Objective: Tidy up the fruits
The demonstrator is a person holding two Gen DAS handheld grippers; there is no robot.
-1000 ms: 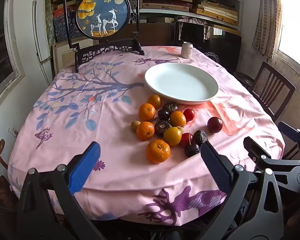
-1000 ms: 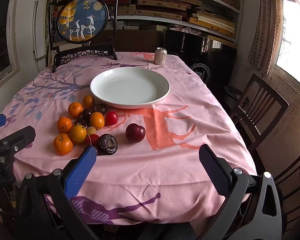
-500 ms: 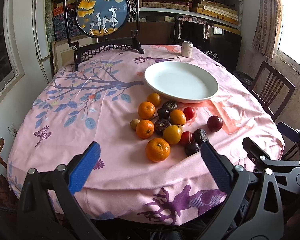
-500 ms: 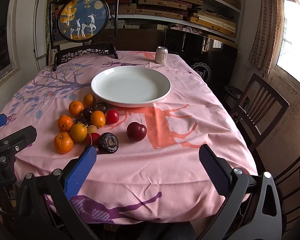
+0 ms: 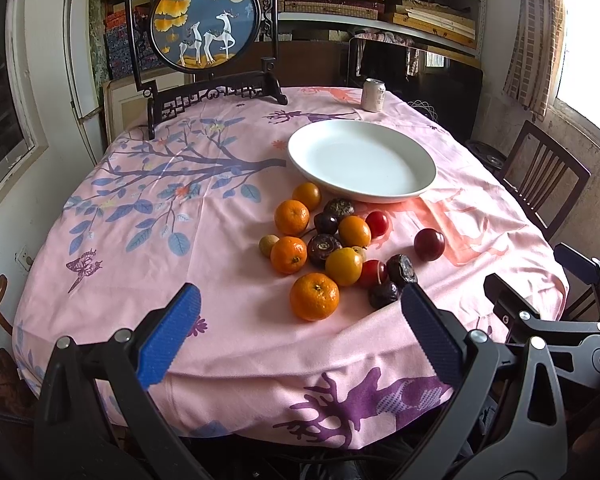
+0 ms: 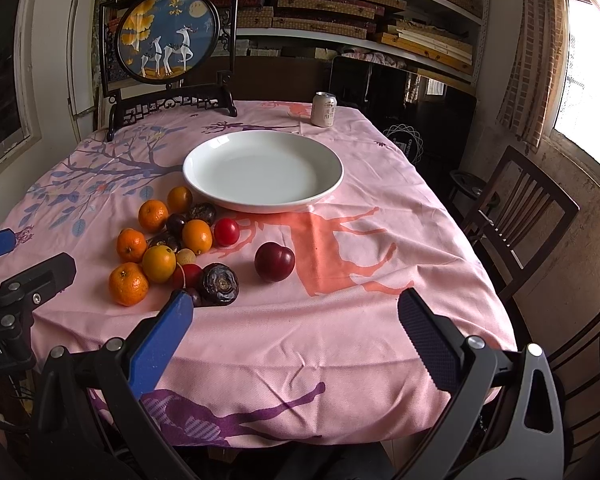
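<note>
A cluster of fruit lies on the pink tablecloth: several oranges, the nearest one (image 5: 314, 296) (image 6: 128, 284), dark passion fruits (image 5: 402, 270) (image 6: 218, 284), small red fruits (image 5: 378, 223) (image 6: 226, 231), and a lone dark red plum (image 5: 429, 244) (image 6: 275, 261) to the right. An empty white plate (image 5: 362, 166) (image 6: 262, 171) sits beyond the fruit. My left gripper (image 5: 298, 340) is open and empty, hovering at the table's near edge before the nearest orange. My right gripper (image 6: 296, 340) is open and empty, near the table edge, in front of the plum.
A drink can (image 5: 373, 95) (image 6: 323, 109) stands at the far side of the table. A framed deer screen (image 5: 206, 42) (image 6: 168, 38) stands at the back left. A wooden chair (image 5: 540, 176) (image 6: 516, 216) is at the right. Shelves line the back wall.
Both grippers have drifted slightly; the view shifts a little toward the table. Jaws stay open and nothing on the table has moved.
</note>
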